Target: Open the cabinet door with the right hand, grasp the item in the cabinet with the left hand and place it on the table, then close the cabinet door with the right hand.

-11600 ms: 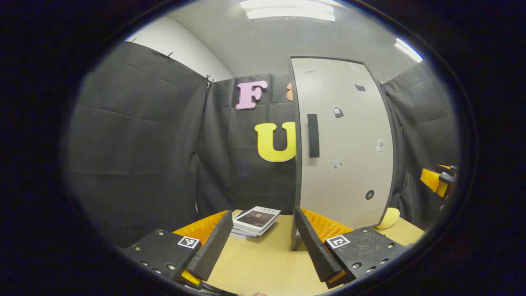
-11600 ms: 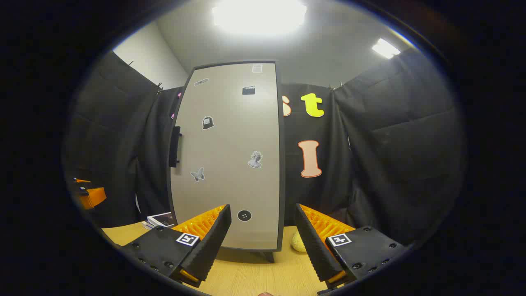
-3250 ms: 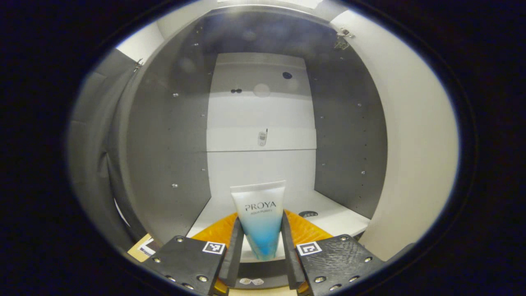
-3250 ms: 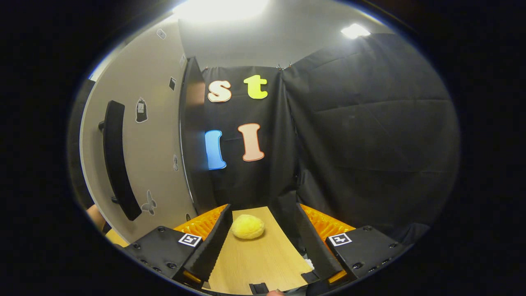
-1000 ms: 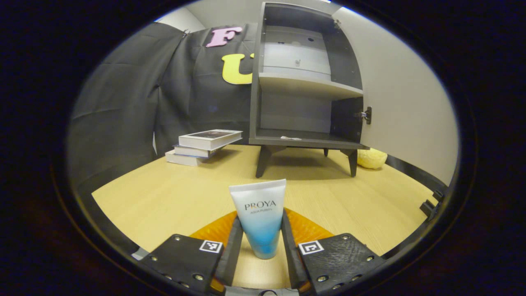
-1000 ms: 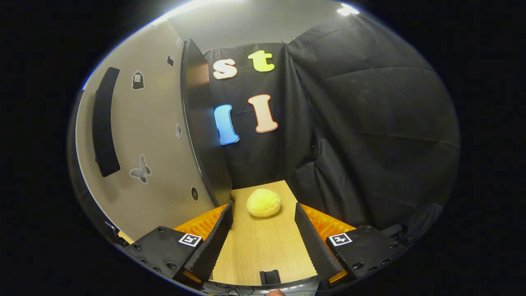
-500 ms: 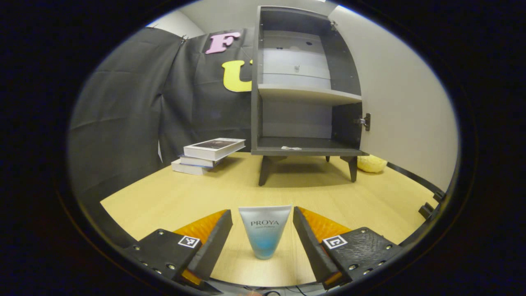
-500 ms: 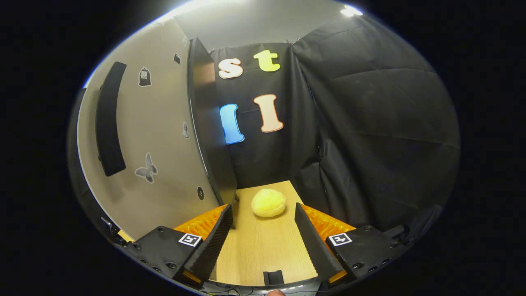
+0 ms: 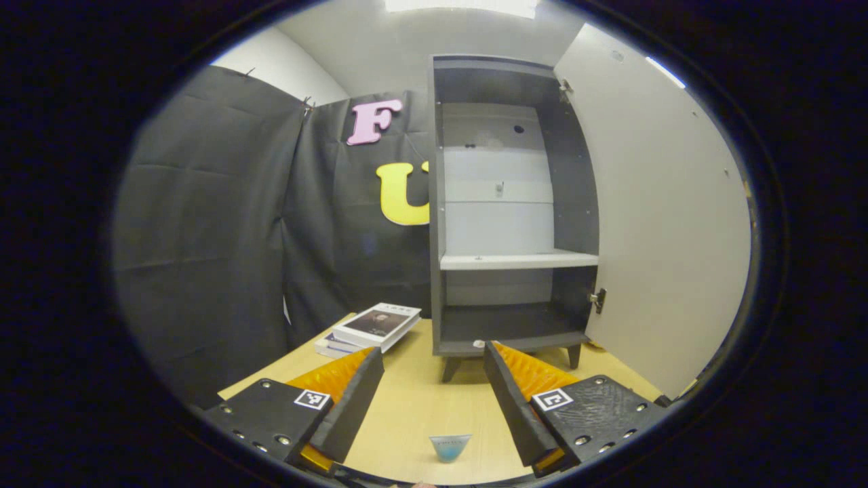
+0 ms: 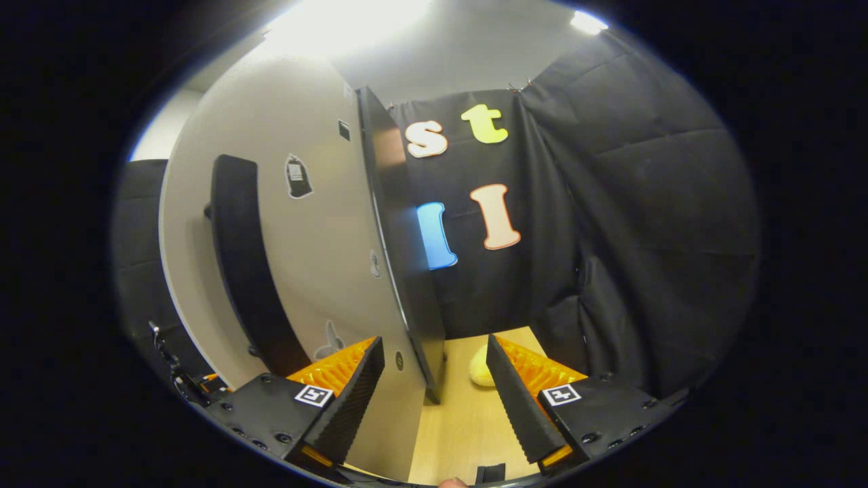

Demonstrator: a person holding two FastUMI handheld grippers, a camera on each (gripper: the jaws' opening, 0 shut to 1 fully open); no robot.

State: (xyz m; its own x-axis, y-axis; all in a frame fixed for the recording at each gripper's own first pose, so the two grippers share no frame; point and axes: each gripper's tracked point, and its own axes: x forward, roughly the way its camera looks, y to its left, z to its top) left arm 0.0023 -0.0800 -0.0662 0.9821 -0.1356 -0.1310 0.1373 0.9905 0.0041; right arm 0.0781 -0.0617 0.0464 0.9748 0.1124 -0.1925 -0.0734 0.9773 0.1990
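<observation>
In the left gripper view the white-and-blue tube [image 9: 449, 447] stands on the wooden table [image 9: 413, 407], low between my fingers and free of them. My left gripper [image 9: 434, 396] is open above it. Beyond stands the dark cabinet [image 9: 505, 224] with its shelves bare and its pale door [image 9: 668, 224] swung wide to the right. In the right gripper view my right gripper [image 10: 434, 396] is open, close to the door's outer face [image 10: 319, 251]. The door's far edge runs down between the fingers, and its long black handle [image 10: 247, 271] lies to the left.
A stack of books [image 9: 369, 329] lies on the table left of the cabinet. A yellow plush ball [image 10: 480, 369] sits on the table [image 10: 468, 427] behind the door, partly hidden by my right finger. Black cloth walls close in the booth.
My left gripper opened, let go of the tube on the table, and has since lifted and drawn back. My right gripper moved left, closer to the door's outer face.
</observation>
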